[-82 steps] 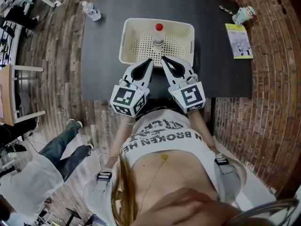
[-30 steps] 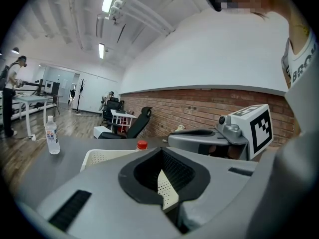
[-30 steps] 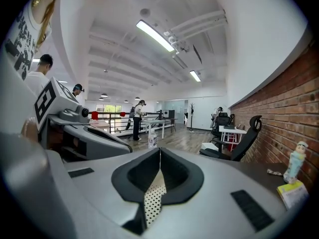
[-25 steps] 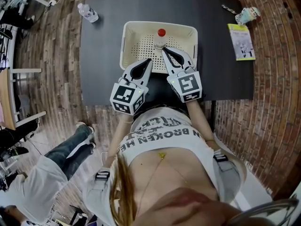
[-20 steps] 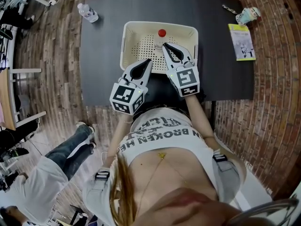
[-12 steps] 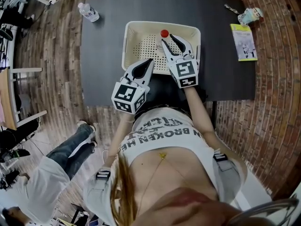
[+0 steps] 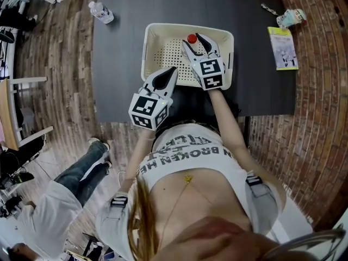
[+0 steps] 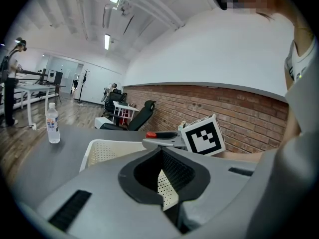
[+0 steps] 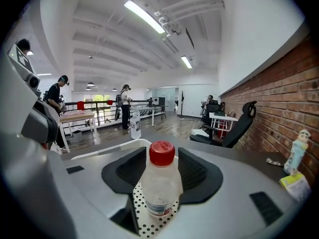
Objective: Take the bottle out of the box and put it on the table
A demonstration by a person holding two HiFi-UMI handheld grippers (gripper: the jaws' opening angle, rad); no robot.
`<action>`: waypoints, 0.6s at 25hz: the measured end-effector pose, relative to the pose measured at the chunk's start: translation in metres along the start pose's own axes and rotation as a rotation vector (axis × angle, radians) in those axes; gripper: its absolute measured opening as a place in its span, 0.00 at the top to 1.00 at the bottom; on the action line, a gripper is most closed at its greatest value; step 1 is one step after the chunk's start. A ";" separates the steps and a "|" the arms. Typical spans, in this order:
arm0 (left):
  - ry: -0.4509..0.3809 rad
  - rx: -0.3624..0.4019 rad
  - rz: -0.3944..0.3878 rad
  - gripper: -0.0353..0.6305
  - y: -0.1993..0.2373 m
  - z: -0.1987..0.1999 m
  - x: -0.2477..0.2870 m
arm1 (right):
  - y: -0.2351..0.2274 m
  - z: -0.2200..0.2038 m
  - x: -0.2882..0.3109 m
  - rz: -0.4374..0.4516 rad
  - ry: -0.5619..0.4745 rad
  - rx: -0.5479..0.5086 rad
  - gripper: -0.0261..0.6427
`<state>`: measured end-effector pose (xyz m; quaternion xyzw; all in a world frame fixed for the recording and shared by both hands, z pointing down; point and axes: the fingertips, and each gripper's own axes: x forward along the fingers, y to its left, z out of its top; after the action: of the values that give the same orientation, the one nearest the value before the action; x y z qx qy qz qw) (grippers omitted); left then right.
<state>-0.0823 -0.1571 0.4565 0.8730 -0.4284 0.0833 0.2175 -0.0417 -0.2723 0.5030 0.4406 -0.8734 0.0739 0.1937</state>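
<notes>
The bottle [image 9: 160, 185], clear plastic with a red cap, stands upright inside the white box [image 7: 145, 53], on its perforated floor and nearer the far wall. The box sits around the middle of the dark table [image 7: 114, 69]. The right gripper [image 7: 193, 41] reaches in over the box's near wall, one jaw on either side of the bottle's upper part. Its jaws have just been opening and now stand spread. The bottle is between them, and from where that gripper looks neither pad seems to press on it. The left gripper [image 7: 172, 70] hangs over the near rim of the box, towards its left half, pointing in at the box. Its jaws are pressed together at the tips with nothing caught in them, and a patch of the box's dotted floor shows through the loop they form. Off at the far left corner of the table stands a second water bottle [image 7: 102, 12], upright and well apart from the box. Over at the table's right edge lie a booklet [image 7: 283, 48] and, just beyond it, a small toy [image 7: 288, 19]. A brick wall [image 9: 279, 98] runs along one side of the room, and another person in jeans [image 7: 76, 167] stands on the wooden floor near the one working.
</notes>
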 end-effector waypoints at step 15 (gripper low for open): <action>0.015 -0.020 -0.006 0.95 0.000 -0.005 0.004 | -0.002 -0.005 0.002 0.014 -0.044 0.024 0.72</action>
<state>-0.0798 -0.1579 0.4622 0.8715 -0.4248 0.0851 0.2297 -0.0402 -0.2737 0.5081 0.4383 -0.8796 0.0758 0.1685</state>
